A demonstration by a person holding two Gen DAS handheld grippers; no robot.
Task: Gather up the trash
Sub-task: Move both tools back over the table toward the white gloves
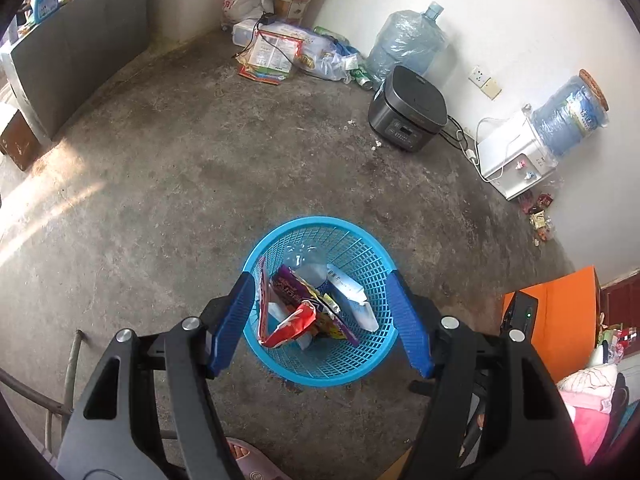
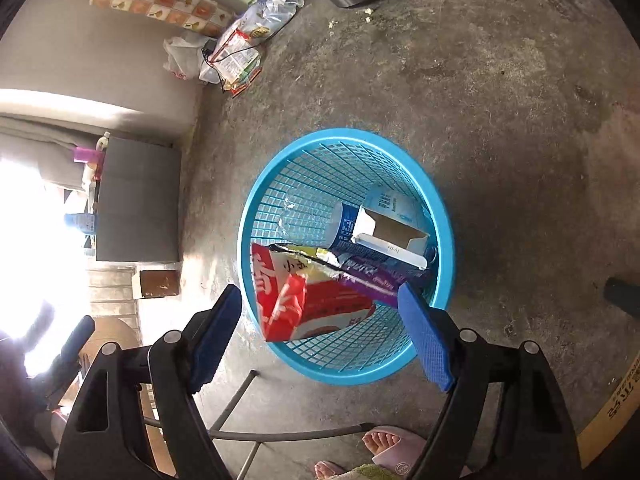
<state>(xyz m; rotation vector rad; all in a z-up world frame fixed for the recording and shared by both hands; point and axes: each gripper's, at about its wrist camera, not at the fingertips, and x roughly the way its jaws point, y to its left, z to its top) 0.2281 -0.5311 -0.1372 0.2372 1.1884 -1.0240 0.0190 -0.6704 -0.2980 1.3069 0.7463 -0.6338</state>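
Note:
A blue mesh waste basket (image 1: pixel 362 258) stands on the concrete floor; it also shows in the right wrist view (image 2: pixel 320 152). Inside lie a red snack bag (image 1: pixel 294 322) (image 2: pixel 288 300), a purple wrapper (image 1: pixel 296 290) (image 2: pixel 370 276), a clear plastic bottle (image 1: pixel 310 266) (image 2: pixel 312 220) and a white carton (image 1: pixel 350 294) (image 2: pixel 394 232). My left gripper (image 1: pixel 322 326) is open and empty above the basket. My right gripper (image 2: pixel 320 330) is open and empty above the basket's near rim.
A dark rice cooker (image 1: pixel 408 114) and a water dispenser (image 1: pixel 516 160) stand by the white wall. Bags, papers and cans (image 1: pixel 280 48) pile in the far corner. Small wrappers (image 1: pixel 538 216) lie near the dispenser. A grey cabinet (image 1: pixel 80 52) stands left. My slippered foot (image 2: pixel 394 446) is near.

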